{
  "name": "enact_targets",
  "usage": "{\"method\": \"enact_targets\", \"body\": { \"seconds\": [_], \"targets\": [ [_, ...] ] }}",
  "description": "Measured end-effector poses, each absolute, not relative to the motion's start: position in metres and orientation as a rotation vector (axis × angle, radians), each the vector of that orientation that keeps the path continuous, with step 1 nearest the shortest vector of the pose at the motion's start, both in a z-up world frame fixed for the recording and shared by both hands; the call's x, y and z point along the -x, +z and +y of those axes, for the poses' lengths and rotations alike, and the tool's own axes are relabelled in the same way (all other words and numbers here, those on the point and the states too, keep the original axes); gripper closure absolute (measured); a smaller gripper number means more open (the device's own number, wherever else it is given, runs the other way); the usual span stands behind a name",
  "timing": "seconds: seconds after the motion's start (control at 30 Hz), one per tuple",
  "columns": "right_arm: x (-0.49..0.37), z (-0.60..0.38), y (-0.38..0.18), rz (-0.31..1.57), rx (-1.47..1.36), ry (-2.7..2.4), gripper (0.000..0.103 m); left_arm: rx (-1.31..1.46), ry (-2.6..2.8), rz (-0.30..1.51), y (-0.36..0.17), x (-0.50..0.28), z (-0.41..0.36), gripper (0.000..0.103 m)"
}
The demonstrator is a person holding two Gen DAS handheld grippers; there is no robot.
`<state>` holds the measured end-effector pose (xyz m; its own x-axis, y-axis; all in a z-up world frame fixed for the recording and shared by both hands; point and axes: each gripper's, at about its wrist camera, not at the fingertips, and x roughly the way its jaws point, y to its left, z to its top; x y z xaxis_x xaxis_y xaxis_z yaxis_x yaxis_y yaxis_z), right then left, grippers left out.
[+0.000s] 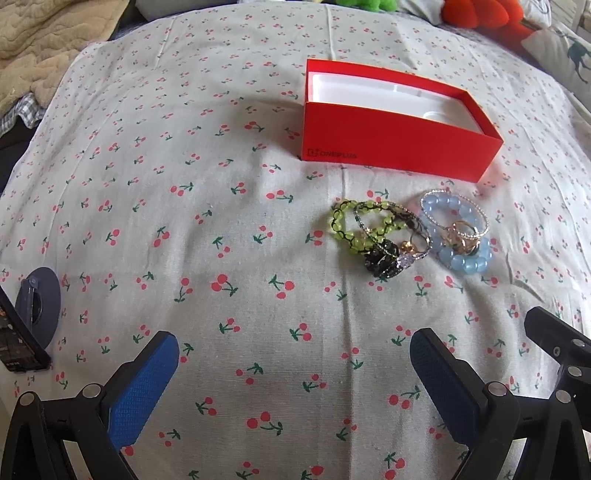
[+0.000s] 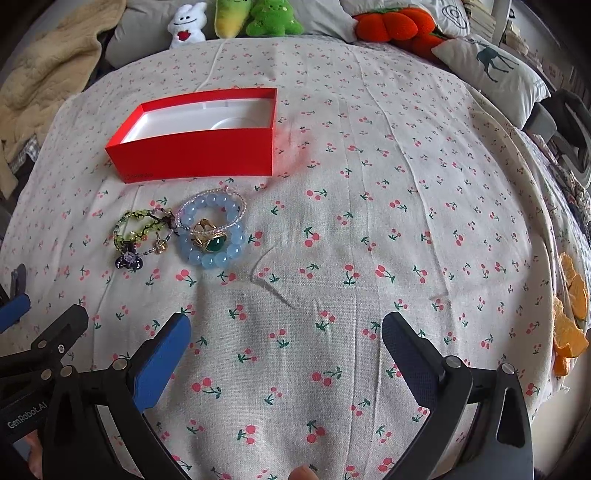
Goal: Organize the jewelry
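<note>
1. Both claws are wide open and empty, hovering low over the cherry-print sheet [image 2: 369, 184] on the bed. Left claw [image 1: 295, 350] and right claw [image 2: 286, 332] both have blue pads.
2. The red box [image 1: 388, 147] sits open on the sheet, lid off, white insert inside with nothing in it. It's at the far side, just beyond the jewelry.
3. Jewelry is all in one little pile just near of the box. Blue bead bracelet [image 2: 212, 254] on the right of the pile, with a thin clear bead bracelet [image 2: 225, 192] overlapping its far edge.
4. A gold ring with a green stone [image 2: 212, 242] lies in the middle of the blue bracelet.
5. Left of that, touching it, a green bead bracelet [image 1: 341, 227] tangled with a thin dark beaded one, plus a dark sparkly piece [image 1: 380, 256] at the near edge. Can't tell exactly what that one is.
6. Plush toys [image 2: 236, 18] and an orange plush [image 2: 395, 24] line the far edge, deer pillow [image 2: 491, 62] far right, orange peel [image 2: 572, 314] at the right edge.
</note>
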<state>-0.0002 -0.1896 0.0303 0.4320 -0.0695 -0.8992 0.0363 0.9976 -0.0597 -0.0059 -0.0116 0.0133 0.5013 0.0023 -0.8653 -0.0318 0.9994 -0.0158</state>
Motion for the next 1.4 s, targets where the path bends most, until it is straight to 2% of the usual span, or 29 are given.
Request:
{"method": "enact_targets", "body": {
  "seconds": [1.4],
  "targets": [
    [0.003,-0.1842,0.0336,1.119,0.042,-0.058,0.0,0.022,0.031,1.039,0.0146,0.0068,-0.0105,0.0]
  ]
}}
